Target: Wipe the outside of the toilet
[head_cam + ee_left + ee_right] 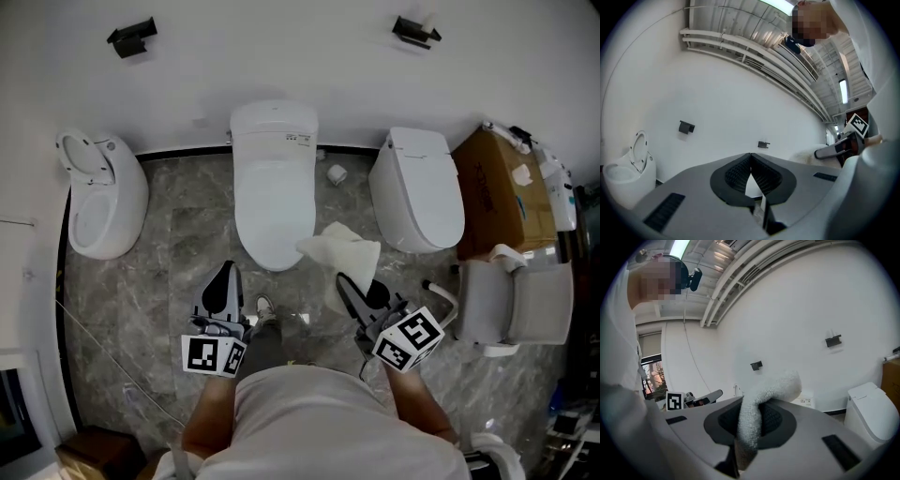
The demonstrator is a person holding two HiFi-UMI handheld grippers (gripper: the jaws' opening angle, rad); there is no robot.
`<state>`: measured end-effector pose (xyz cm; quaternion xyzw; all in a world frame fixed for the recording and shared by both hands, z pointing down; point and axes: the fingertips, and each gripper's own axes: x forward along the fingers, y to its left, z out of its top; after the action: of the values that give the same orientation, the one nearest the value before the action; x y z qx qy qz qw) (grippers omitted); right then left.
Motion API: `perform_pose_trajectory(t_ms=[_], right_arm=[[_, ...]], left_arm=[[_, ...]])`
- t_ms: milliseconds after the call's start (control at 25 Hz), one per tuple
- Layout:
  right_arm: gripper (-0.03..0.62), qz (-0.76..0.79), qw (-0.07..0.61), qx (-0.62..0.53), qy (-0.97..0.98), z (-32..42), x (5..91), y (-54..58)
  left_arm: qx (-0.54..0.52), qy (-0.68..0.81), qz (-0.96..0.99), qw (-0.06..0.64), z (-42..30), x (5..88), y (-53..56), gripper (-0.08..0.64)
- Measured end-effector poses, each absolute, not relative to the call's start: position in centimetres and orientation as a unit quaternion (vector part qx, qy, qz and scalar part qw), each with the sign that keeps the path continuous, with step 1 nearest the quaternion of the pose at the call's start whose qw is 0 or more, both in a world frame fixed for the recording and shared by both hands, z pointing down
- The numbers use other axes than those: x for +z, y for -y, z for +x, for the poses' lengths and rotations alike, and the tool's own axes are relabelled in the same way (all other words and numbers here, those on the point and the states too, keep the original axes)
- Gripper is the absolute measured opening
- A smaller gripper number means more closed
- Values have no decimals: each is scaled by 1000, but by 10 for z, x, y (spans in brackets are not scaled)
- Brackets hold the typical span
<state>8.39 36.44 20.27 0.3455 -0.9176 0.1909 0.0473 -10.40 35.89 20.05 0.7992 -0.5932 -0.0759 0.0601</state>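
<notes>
Status: wiping has not visibly begun. The middle toilet stands against the wall directly ahead of the person, lid down, between an open-lidded toilet at left and a third, closed toilet at right. By its position it is judged to be the unit to be wiped.

Right gripper: jaws clamped on a white cloth. The cloth stands up out of the jaws and hangs over the floor just beside the front right of the bowl. Contact with the porcelain cannot be confirmed. The right gripper view shows the fleecy cloth pinched between the ribbed pads.

Left gripper: jaws brought together at the tips, nothing between them, per the left gripper view. It is held low over the floor, near the bowl's front left.

Remaining, by judgement: the whole job, meaning tank, lid and bowl sides. No wet streaks or wiped patches can be told apart on the surface.

Writing: a small label on the tank top carries print too small to read. The cardboard box at far right bears dark lettering, also illegible. The cubes on the grippers show square markers only.
</notes>
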Motion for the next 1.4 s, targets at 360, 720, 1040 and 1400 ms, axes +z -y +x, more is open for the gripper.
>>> perform_pose_trajectory(t_ms=[360, 720, 1040, 1400], right_arm=[[71, 335, 79, 204, 916, -19, 208, -267], [71, 328, 94, 217, 914, -49, 214, -236], [71, 329, 70, 215, 917, -29, 200, -199], [71, 309, 45, 197, 929, 28, 181, -125]], left_arm=[[-89, 580, 804, 94, -187, 218, -260, 18], [-103, 563, 813, 108, -199, 221, -208, 18], [-94, 554, 821, 101, -171, 207, -177, 18], [-79, 568, 817, 69, -118, 180, -128, 18]])
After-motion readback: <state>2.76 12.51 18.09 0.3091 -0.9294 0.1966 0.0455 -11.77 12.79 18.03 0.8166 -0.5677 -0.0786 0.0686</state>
